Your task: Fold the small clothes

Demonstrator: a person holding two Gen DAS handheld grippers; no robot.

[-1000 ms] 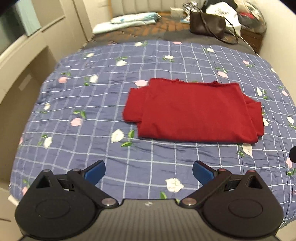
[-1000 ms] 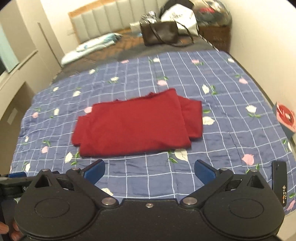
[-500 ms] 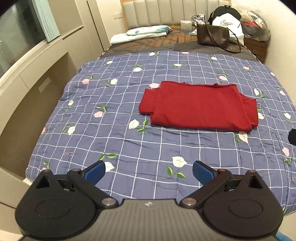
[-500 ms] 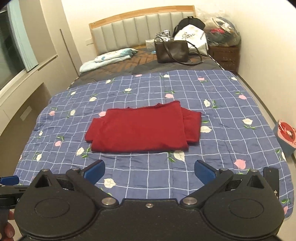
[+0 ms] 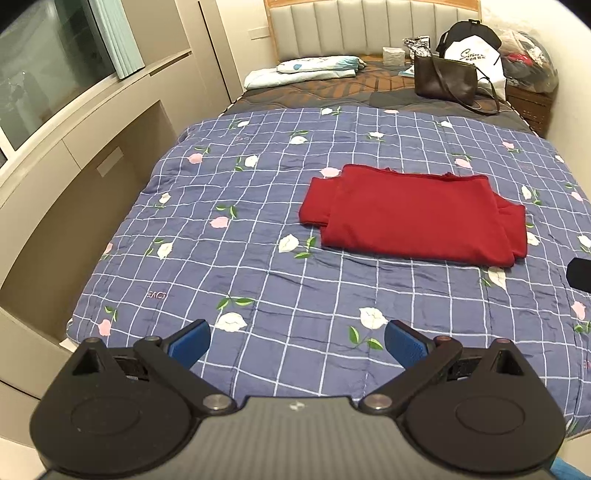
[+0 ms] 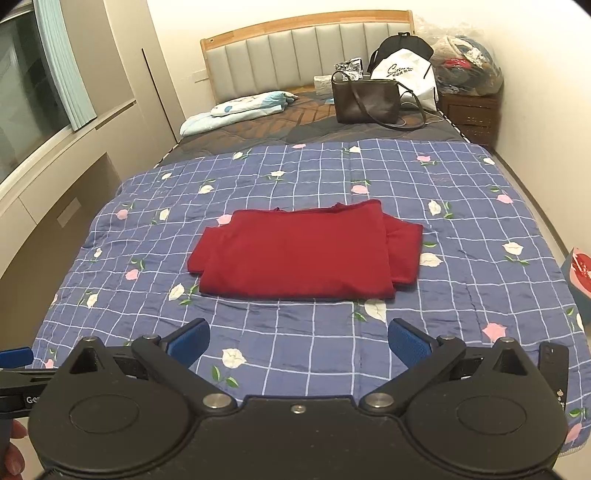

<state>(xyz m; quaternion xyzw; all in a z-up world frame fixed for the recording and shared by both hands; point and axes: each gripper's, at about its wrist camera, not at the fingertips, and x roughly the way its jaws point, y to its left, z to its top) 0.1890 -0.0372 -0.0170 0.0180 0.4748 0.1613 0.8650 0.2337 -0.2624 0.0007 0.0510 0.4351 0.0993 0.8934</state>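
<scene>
While both grippers gape empty: red garment (image 6: pixel 299 251) midbed, brown handbag (image 6: pixel 365 101) beyond, well apart.

The left hand-held gripper (image 5: pixel 297 341) hangs over the near edge of the bed, its blue-padded fingers (image 5: pixel 190 341) spread wide with nothing between them. Farther off and to the right, a folded red garment (image 5: pixel 413 218) lies flat on the blue checked flowered quilt (image 5: pixel 229 221). At the far end, a dark handbag (image 5: pixel 445 79) stands near the padded headboard (image 5: pixel 354 27), with a pale pillow (image 5: pixel 306 70) to its left.
</scene>
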